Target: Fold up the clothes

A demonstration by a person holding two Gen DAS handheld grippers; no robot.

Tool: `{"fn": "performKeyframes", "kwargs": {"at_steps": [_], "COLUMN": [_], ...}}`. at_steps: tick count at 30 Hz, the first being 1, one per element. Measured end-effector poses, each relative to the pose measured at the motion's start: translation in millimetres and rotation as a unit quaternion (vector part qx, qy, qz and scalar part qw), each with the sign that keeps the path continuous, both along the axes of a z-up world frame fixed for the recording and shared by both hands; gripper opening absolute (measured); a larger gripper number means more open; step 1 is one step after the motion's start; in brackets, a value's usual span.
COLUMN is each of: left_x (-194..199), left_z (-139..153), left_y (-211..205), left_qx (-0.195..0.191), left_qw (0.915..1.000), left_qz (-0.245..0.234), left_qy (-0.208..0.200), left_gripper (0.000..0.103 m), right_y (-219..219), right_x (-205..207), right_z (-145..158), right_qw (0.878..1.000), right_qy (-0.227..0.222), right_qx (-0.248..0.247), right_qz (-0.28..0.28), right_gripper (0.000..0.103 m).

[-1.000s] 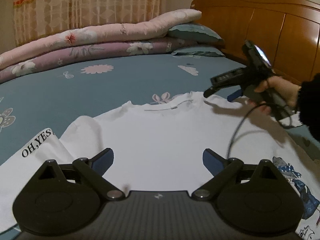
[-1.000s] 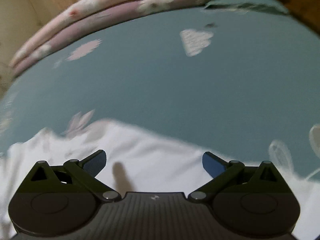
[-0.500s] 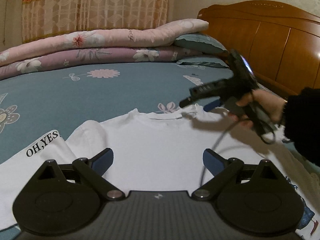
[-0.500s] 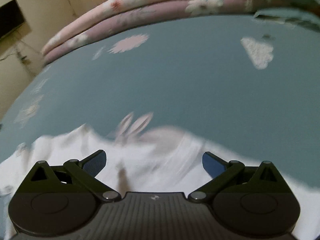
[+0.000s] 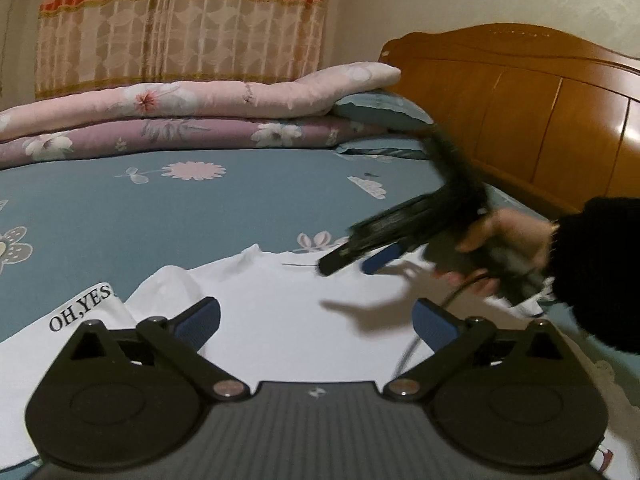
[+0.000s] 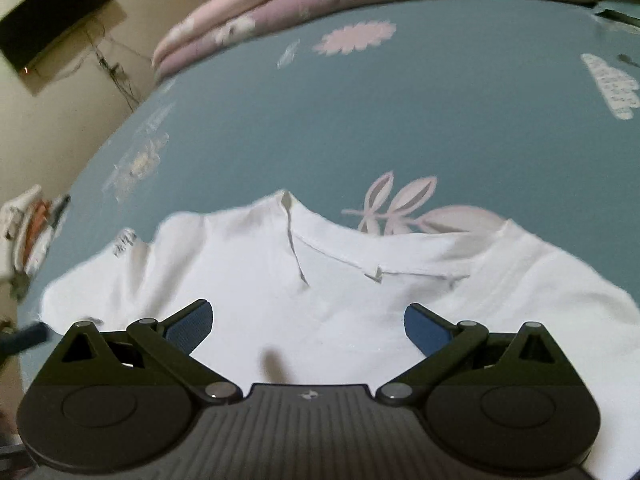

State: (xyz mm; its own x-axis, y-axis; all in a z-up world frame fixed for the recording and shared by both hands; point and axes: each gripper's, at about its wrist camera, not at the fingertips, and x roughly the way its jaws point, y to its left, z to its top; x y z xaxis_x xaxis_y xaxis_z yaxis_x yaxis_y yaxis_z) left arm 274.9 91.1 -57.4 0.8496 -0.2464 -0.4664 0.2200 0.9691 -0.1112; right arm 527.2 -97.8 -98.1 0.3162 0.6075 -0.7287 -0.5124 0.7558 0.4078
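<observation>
Two grippers, left [image 5: 316,318] and right [image 6: 308,322], hover with jaws spread over the white T-shirt [image 6: 360,300] lying flat on the bed [image 6: 440,128], collar toward the headboard, seemingly ready to pinch fabric.

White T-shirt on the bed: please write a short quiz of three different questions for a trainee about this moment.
1. True or false: the left gripper is shut on the white T-shirt.
2. The right gripper points toward which part of the shirt? A) neckline B) printed hem C) pocket
3. Fill in: the shirt lies on a ____ bedsheet with flowers.

Key: 1 false, both grippers are open and hold nothing; 2 A; 3 blue.
</observation>
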Motion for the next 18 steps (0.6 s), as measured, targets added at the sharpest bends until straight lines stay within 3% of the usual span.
{"fn": "performKeyframes", "kwargs": {"at_steps": [6,9,18], "left_x": [-1.0,-3.0,-15.1], "left_z": [-0.4,1.3,13.4], "left_y": [-2.0,-4.1,-21.6], "left_qx": [0.0,-0.001,-0.009], "left_qw": [1.0,1.0,0.9989], "left_qz": [-0.003,-0.007,-0.041], "left_qy": [0.0,-0.002,-0.019], "left_gripper": [0.102,0.102,0.102], "right_y": [5.1,-5.1,-88.2], "right_x": [25.9,23.2,-78.8], "right_z": [-1.8,6.1,56.5], "right_qw": [0.997,0.995,0.991], "right_qy": [-0.051,-0.027,-0.039], "right_qx": [-0.009,0.004,-0.034], "right_qz": [-0.062,-0.095,-0.12], "right_gripper": [0.103,0.103,0.103]}}
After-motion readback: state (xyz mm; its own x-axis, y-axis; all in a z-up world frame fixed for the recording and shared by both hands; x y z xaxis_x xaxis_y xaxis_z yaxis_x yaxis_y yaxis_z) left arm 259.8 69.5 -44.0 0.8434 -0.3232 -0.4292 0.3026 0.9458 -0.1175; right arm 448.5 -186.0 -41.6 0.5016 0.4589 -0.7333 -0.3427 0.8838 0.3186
